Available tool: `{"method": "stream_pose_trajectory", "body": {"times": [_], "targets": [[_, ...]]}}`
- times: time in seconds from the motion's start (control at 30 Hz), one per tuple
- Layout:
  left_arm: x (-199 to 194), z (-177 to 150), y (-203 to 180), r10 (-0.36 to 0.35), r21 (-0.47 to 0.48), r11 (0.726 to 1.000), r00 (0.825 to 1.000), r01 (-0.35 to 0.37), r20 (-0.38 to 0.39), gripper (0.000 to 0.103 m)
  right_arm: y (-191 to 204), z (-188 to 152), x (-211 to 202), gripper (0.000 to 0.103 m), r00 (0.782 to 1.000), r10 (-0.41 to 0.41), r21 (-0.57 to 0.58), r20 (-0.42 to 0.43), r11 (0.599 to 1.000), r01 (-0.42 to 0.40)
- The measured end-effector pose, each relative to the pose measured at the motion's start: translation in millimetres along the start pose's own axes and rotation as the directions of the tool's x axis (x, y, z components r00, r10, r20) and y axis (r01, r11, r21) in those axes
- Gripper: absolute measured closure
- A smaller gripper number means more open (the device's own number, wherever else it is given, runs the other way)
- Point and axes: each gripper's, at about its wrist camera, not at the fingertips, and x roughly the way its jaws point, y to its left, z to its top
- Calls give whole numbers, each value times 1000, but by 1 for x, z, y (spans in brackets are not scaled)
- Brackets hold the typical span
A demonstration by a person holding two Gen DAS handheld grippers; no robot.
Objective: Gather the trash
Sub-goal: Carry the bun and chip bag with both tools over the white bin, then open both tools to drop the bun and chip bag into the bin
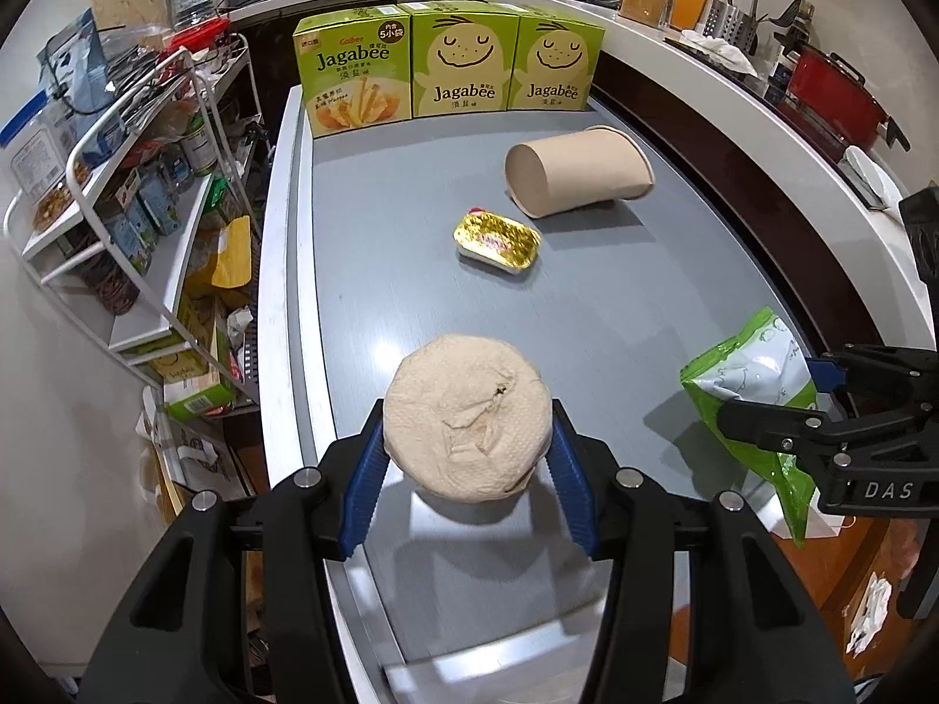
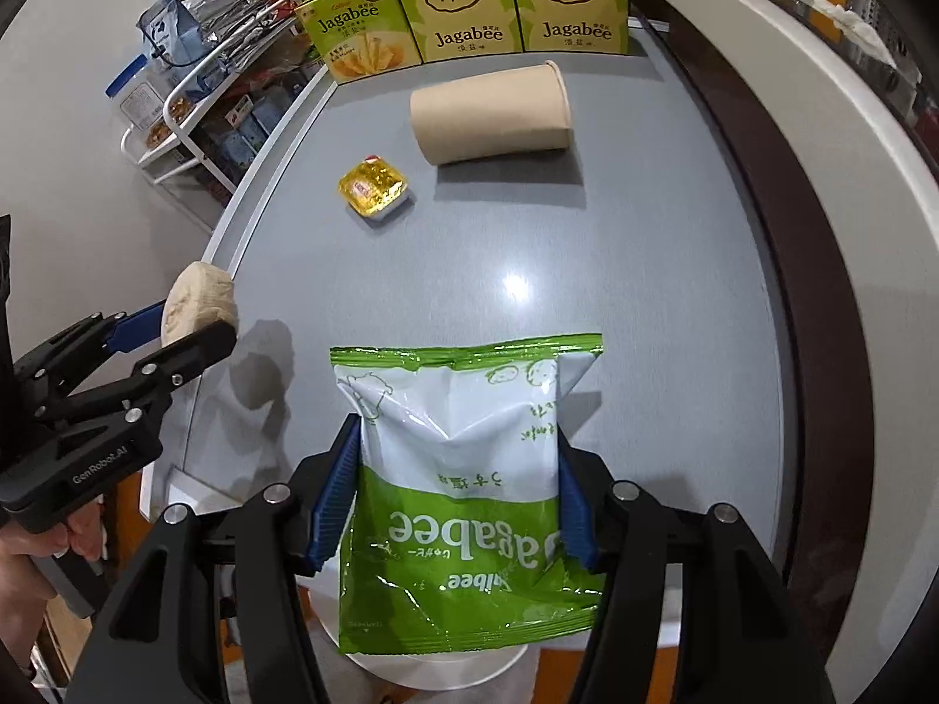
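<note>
The worktop (image 1: 411, 305) is grey, matt and smooth. The wad of tissue (image 1: 466, 416) looks soft, embossed paper. The snack bag (image 2: 463, 469) is glossy plastic film, the cup (image 1: 578, 170) matt brown paper, the small tub's lid (image 1: 497, 237) shiny gold foil.

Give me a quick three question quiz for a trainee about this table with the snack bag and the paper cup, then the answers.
1. True or false: the paper cup stands upright.
2. What does the left hand-held gripper hold? A) the gold foil tub B) the wad of beige paper C) a Jagabee box
3. Fill in: the right hand-held gripper is shut on the green and white ____.

Key
1. False. It lies on its side on the grey table.
2. B, the wad of beige paper. The gold foil tub lies apart on the table.
3. Snack bag.
</note>
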Motion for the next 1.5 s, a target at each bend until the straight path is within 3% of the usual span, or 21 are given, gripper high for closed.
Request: {"method": "stream_pose_trajectory", "body": {"times": [0.43,0.63,0.97,1.17,1.5], "targets": [[-51,-31,-17,-20,27,999,999,19,44,51,10,-35,-49,46,999,26,-55,45,998,-23],[-70,-56,-28,-39,81,996,999,37,32,51,23,-58,-67,46,997,75,-100,19,992,-73],[-63,-117,-47,-84,156,983,989,102,-123,51,46,-125,-46,46,987,59,-213,-147,973,-90],[-42,-148,-52,-92,177,975,970,134,-225,51,49,-150,-17,46,972,38,-240,-232,966,-95],[16,-178,-50,-70,151,980,931,132,-358,51,45,-160,54,46,946,-21,-205,-323,978,-48]]}}
